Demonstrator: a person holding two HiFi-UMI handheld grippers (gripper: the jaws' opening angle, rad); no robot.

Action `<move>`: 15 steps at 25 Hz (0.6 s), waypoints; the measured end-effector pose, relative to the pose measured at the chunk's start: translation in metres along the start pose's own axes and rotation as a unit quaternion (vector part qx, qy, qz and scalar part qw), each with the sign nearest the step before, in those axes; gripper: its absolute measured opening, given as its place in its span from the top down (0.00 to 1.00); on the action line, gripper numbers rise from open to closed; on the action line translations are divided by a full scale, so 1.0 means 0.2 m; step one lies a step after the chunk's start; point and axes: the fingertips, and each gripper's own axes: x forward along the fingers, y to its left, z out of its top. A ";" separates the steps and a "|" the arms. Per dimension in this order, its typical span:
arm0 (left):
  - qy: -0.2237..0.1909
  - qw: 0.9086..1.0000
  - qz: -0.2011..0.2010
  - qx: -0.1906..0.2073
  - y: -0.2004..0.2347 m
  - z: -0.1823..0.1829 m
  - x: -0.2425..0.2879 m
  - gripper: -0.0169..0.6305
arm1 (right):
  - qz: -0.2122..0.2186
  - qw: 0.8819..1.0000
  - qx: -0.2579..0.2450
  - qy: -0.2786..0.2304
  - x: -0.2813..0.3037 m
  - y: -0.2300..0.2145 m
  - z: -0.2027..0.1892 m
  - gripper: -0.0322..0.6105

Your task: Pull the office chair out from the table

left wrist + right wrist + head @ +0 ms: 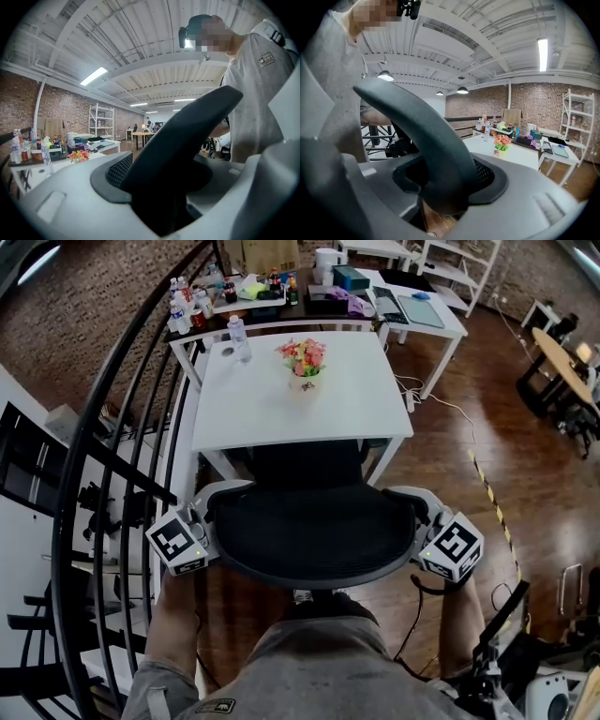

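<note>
The office chair (309,531) stood between the two grippers, its black mesh backrest spanning from one to the other. The left gripper (208,521) was pressed onto the backrest's left edge and the right gripper (427,532) onto its right edge, each marker cube just outside the chair's rim. In the left gripper view the grey jaws of the left gripper (164,201) lay on either side of the black curved rim and pinched it. In the right gripper view the right gripper (436,197) clamped the rim the same way, with a patch of wooden floor showing below the jaws. Ahead of both grippers stood the white table (253,399), and the chair's seat reached under its near edge. Farther ahead a flower pot (303,360) and a bottle (239,337) stood on the tabletop
</note>
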 end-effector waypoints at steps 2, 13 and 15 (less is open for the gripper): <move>-0.003 1.000 -0.004 0.000 -0.05 0.01 0.00 0.59 | 0.002 1.000 -0.001 0.001 -0.03 0.02 0.00 0.60; 0.005 1.000 0.002 -0.004 -0.25 -0.01 -0.09 0.59 | 0.020 1.000 -0.004 0.002 -0.13 0.23 -0.05 0.61; 0.005 1.000 0.005 -0.005 -0.30 -0.01 -0.11 0.59 | 0.025 1.000 -0.006 0.003 -0.16 0.28 -0.05 0.61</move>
